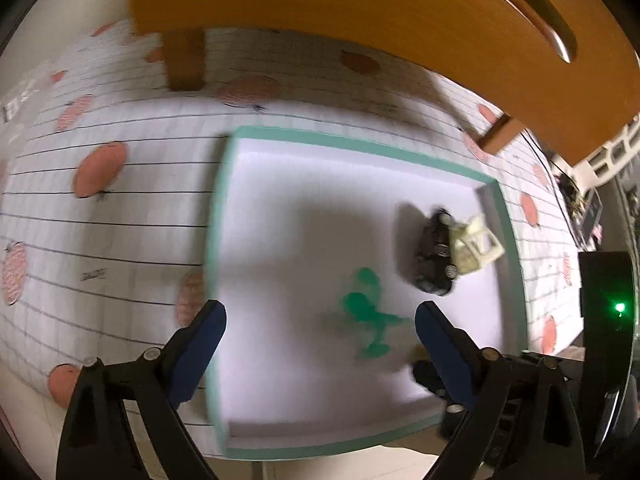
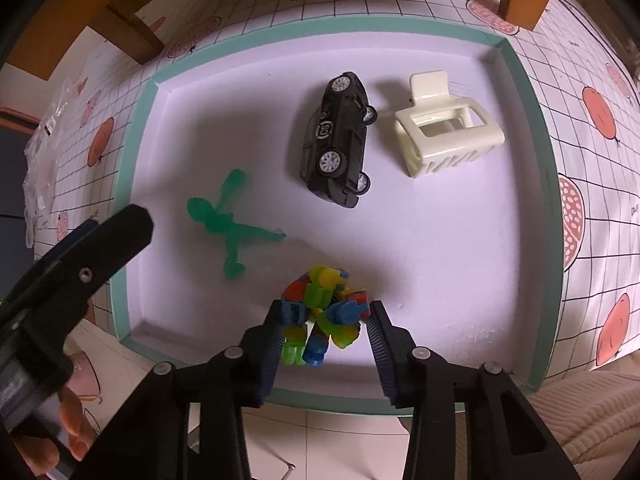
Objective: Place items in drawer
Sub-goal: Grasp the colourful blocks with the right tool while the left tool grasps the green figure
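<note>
1. The right gripper (image 2: 326,322) is hanging over the near part of the tray (image 2: 138,128), its ribbed fingers (image 2: 380,344) bracketing the multicoloured block figure (image 2: 322,312). The pads are sitting at the figure's sides, but whether they are pressing or just clear I cannot tell; the toy looks to be resting on the tray floor.
2. The left gripper (image 1: 320,334) is standing spread wide and empty, hovering over the tray's left side; its view is motion-blurred. A hand (image 2: 68,424) is gripping its handle.
3. Lying further out in the tray: green toy figure (image 2: 230,228) flat on its back, just beyond the block figure; black toy car (image 2: 338,140) tipped on its side; cream hair claw clip (image 2: 444,136) just beside the car, near the far right corner.
4. The tray is sitting on a checked cloth (image 2: 580,168) with peach prints. A wooden drawer front with a brass handle (image 1: 532,12) is looming above it in the left view.
5. Judgement: the step in hand is the pick or release of the block figure. The next move is calling for a confirmed squeeze on the knobbly body, then a straight lift clear of the tray rim toward the drawer.
</note>
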